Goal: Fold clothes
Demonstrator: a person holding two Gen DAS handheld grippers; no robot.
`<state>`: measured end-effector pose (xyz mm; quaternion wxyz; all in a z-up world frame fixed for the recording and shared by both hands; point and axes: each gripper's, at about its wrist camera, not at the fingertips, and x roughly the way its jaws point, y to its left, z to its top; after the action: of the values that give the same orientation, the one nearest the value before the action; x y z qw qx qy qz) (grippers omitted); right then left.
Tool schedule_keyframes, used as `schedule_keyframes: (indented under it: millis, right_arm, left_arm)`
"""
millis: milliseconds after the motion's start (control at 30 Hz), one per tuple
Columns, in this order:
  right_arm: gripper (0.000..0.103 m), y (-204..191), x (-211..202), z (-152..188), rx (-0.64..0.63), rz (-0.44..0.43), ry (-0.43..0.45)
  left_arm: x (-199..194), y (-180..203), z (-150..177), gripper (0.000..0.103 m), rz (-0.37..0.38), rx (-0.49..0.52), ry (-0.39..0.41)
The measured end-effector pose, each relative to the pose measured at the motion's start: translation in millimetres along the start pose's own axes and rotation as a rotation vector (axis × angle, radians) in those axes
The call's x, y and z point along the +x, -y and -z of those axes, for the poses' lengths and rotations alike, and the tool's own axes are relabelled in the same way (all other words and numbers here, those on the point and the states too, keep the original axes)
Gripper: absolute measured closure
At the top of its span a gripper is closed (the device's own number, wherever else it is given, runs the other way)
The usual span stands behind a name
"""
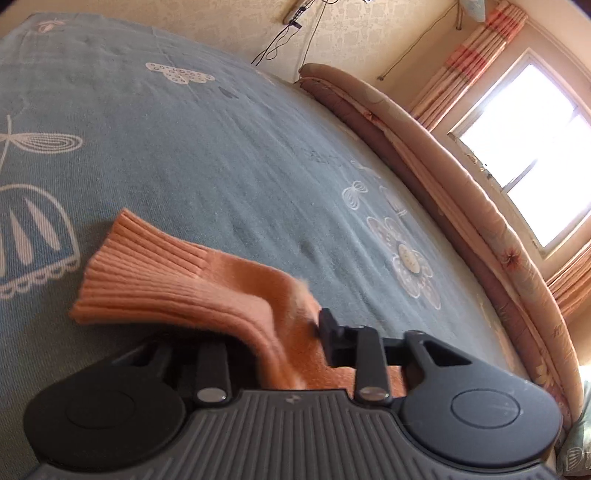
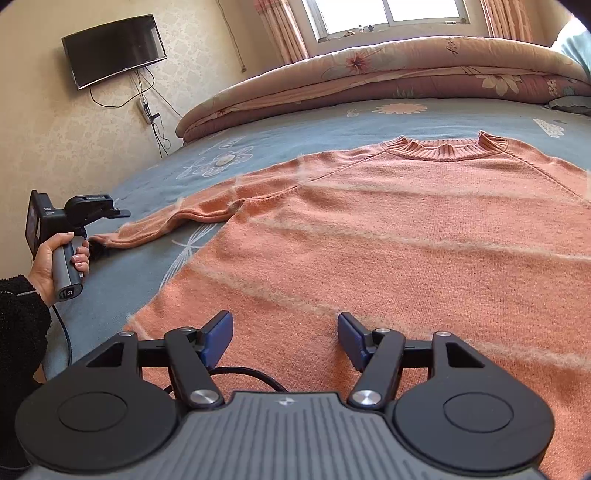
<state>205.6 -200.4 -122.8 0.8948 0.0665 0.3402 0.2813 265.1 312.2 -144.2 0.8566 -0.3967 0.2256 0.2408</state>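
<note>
An orange knit sweater (image 2: pixel 388 236) with pale fuzzy stripes lies flat on the blue bedspread (image 2: pixel 295 129), collar (image 2: pixel 443 147) at the far side. Its left sleeve (image 2: pixel 177 221) stretches out to the left. My left gripper (image 1: pixel 295 332) is shut on the sleeve (image 1: pixel 207 291) near its ribbed cuff (image 1: pixel 140 258), which hangs past the fingers just above the bedspread (image 1: pixel 221 147). It also shows in the right wrist view (image 2: pixel 98 249), held by a hand. My right gripper (image 2: pixel 284 339) is open and empty, low over the sweater's lower part.
A rolled floral quilt (image 2: pixel 369 81) lies along the bed's far edge below a bright window (image 2: pixel 384 14). A wall TV (image 2: pixel 114 50) with hanging cables is at the left. A cable (image 2: pixel 240 374) runs under my right gripper.
</note>
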Motion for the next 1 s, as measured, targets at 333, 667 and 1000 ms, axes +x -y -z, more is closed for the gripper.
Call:
schedule_keyframes:
  millis: [333,667,1000]
  right_arm:
    - [0.035,-1,0,0,-0.017,0.018,0.001]
    - [0.034,0,0,1,-0.020,0.023,0.002]
    - [0.031,3,-2,0,-0.008,0.034,0.012]
  left_arm:
    - [-4,64,-34,0.088,0.019,0.246,0.093]
    - [13,20,-31,0.081,-0.093,0.170,-0.045]
    - [-21,6,-61,0.077,-0.251,0.227,0.064]
